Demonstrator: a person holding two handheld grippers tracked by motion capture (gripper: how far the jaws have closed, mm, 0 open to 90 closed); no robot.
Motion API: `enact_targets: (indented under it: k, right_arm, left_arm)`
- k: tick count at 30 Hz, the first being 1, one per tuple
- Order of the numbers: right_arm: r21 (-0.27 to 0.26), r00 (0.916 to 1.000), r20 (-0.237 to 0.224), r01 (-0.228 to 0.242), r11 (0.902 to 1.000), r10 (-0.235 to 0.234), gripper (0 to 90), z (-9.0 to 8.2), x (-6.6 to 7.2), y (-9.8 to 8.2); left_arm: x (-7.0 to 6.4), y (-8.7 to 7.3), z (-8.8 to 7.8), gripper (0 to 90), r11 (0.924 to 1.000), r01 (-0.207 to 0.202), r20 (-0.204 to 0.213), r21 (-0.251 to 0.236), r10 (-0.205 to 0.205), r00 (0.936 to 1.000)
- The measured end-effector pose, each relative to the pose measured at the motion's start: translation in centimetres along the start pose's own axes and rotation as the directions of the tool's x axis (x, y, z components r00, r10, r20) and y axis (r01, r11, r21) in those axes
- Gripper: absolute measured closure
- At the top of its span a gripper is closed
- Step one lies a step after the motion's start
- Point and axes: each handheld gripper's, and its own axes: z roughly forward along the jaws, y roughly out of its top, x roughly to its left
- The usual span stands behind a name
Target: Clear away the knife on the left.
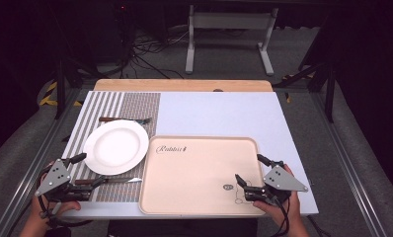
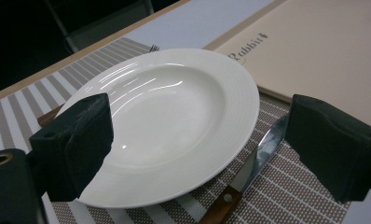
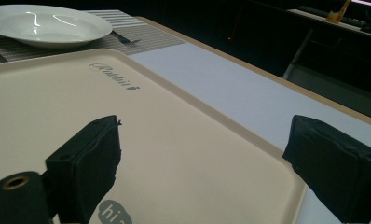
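Observation:
A white plate [image 1: 115, 146] rests on a striped placemat [image 1: 113, 106] at the left of the table. A wooden-handled knife [image 1: 108, 180] lies along its near side and a fork [image 1: 125, 119] lies beyond it. My left gripper [image 1: 88, 169] is open at the placemat's near left corner, jaws either side of the plate's near rim [image 2: 174, 186] and the knife [image 2: 249, 168], touching neither. A beige tray [image 1: 194, 173] lies at centre. My right gripper [image 1: 250, 170] is open over the tray's near right corner [image 3: 286, 186], holding nothing.
The pale table top [image 1: 224, 113] extends beyond the tray, with a wooden strip [image 1: 184, 85] along its far edge. Cables and a white stand [image 1: 229, 34] occupy the dark floor beyond the table.

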Motion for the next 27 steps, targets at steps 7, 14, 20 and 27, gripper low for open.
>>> enact_targets:
  k: [7,14,20,27]
  right_arm:
    - [0.005,0.9999,-0.002,-0.015,0.9999,0.015,10.2,0.1,-0.7,-0.1]
    - [0.042,0.9985,-0.045,-0.029,0.9987,0.03,11.2,1.1,-1.1,0.0]
    - [0.052,0.997,-0.07,-0.03,0.9982,0.033,12.1,1.7,-1.3,0.1]
    - [0.095,0.9977,-0.063,-0.018,0.9953,0.024,13.8,2.4,-1.4,-0.1]
  left_arm:
    - [-0.1,-0.5,-0.2,11.4,0.9986,0.007,0.004,0.053,-0.007,1.0]
    - [0.1,-1.4,-0.3,12.1,0.9927,0.031,0.053,0.117,-0.038,0.9979]
    - [0.1,-1.9,-0.2,12.6,0.9858,0.033,0.076,0.165,-0.046,0.9961]
    - [0.4,-2.7,0.1,16.5,0.9697,0.043,0.108,0.24,-0.071,0.9916]
